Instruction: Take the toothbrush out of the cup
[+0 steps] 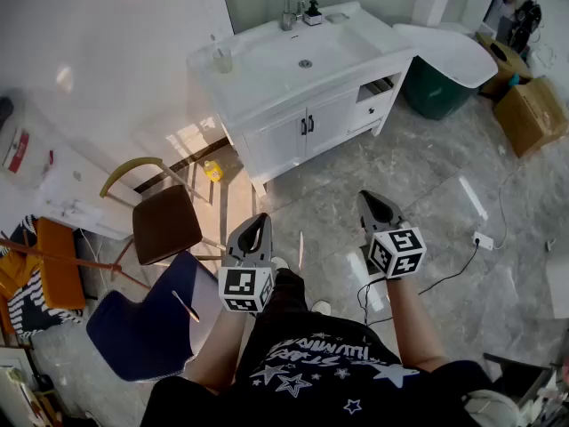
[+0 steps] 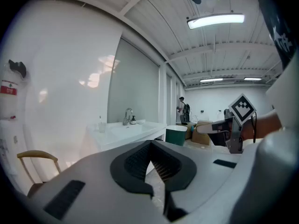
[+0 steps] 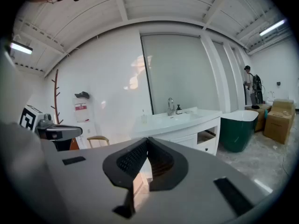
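Observation:
A clear cup (image 1: 221, 58) with a toothbrush standing in it sits on the left end of the white vanity counter (image 1: 267, 83), far across the floor from me. The cup is small in the left gripper view (image 2: 101, 125) and the right gripper view (image 3: 144, 118). My left gripper (image 1: 257, 224) and right gripper (image 1: 374, 202) are held side by side at waist height, both pointing toward the vanity. Their jaws meet at the tips, with nothing between them in the left gripper (image 2: 150, 144) or the right gripper (image 3: 147, 140).
A brown chair (image 1: 165, 222) and a dark blue seat (image 1: 142, 326) stand to my left. The vanity has a faucet (image 1: 292, 9) and a sink. A green tub (image 1: 434, 89) and cardboard boxes (image 1: 531, 114) are to its right. A cable and power strip (image 1: 483, 239) lie on the tiled floor.

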Demonstrator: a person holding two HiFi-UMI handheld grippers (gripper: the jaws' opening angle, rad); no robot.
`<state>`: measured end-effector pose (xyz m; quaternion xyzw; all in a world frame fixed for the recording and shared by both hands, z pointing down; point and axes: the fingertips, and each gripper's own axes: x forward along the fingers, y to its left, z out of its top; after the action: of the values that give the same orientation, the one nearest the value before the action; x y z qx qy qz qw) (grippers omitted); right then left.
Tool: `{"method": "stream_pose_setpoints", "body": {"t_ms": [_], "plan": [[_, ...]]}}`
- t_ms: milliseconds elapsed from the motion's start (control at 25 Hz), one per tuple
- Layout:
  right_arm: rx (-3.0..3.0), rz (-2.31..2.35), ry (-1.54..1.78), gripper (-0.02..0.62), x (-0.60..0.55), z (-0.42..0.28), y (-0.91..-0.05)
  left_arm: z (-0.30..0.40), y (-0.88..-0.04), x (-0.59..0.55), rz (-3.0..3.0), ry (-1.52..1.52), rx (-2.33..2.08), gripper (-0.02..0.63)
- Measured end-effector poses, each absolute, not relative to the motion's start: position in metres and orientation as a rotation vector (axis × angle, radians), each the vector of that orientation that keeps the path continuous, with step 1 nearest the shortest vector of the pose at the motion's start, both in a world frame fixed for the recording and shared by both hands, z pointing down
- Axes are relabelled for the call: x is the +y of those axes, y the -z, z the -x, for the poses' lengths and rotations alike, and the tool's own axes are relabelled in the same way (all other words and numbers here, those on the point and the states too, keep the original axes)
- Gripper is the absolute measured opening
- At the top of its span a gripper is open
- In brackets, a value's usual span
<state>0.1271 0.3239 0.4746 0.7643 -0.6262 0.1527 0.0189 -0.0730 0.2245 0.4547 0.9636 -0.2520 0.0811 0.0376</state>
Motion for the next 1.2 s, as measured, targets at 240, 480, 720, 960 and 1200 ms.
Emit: {"method": "stream_pose_setpoints", "body": {"t_ms": [240,480,720,960,1200], "plan": [[-1.970,-2.356,-0.449,0.015,0.337,-0.109,-0.471,0.089,-0.442,0.241,-2.972,-0.204,-0.812,0.015],[-1.986,-2.339,-0.436,0.015,0.347,-0.100,-0.470,0.105,-0.452,0.256,-2.933,-0.227,-0.839,0.015],[-1.988,-2.329,-0.467,0.015,0.346,-0.102,-0.482,0.113,-0.463,0.257,-2.902,-0.258,-0.876,0.015],[-2.035,-2.309,-0.426,0.015,0.307,-0.105,-0.471,0.119,-0.458,0.227,-2.875,-0.237,-0.946,0.015],[-2.106,-2.214,-0.428,0.169,0.255,-0.106,-0.468,0.106,-0.462,0.179,-2.836,-0.212,-0.969,0.015]]}}
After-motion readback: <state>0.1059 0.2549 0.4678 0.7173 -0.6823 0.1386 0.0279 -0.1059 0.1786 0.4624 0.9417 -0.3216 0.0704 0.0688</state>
